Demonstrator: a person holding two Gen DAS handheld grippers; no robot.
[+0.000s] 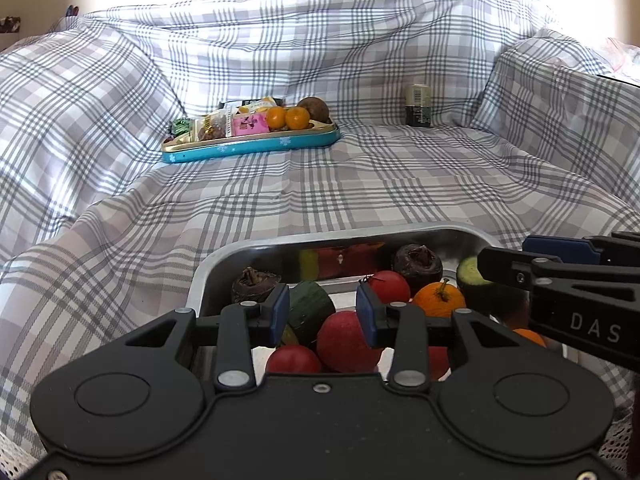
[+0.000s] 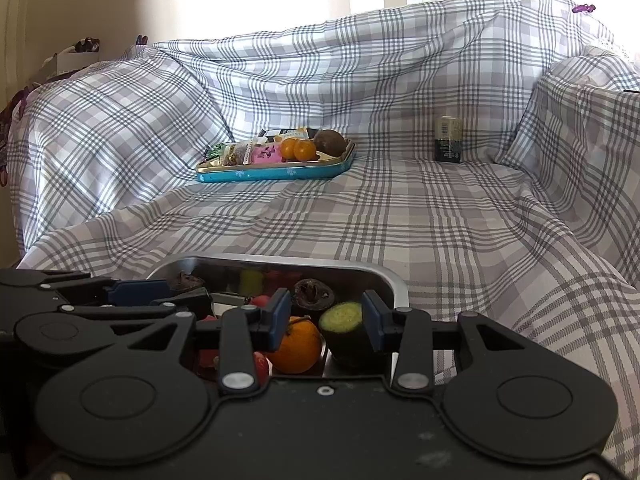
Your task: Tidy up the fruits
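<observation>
A silver metal tray [image 1: 224,264] lies close in front on the checked cloth. It holds a red apple [image 1: 348,340], red tomatoes [image 1: 294,360], an orange [image 1: 440,300], cucumber pieces [image 1: 312,312] and dark round fruits [image 1: 254,284]. My left gripper [image 1: 323,310] hangs open over the tray's left half, above the apple and a cucumber piece, with nothing pressed between its pads. My right gripper [image 2: 326,320] hangs open over the right half, just above the orange [image 2: 298,344] and a cut cucumber [image 2: 344,328], and it reaches in from the right in the left wrist view.
A teal tray [image 1: 256,146] at the back of the cloth holds snack packets, two oranges [image 1: 286,117] and a brown fruit [image 1: 314,109]. A dark can [image 1: 418,105] stands to its right. Draped cloth rises at the back and on both sides.
</observation>
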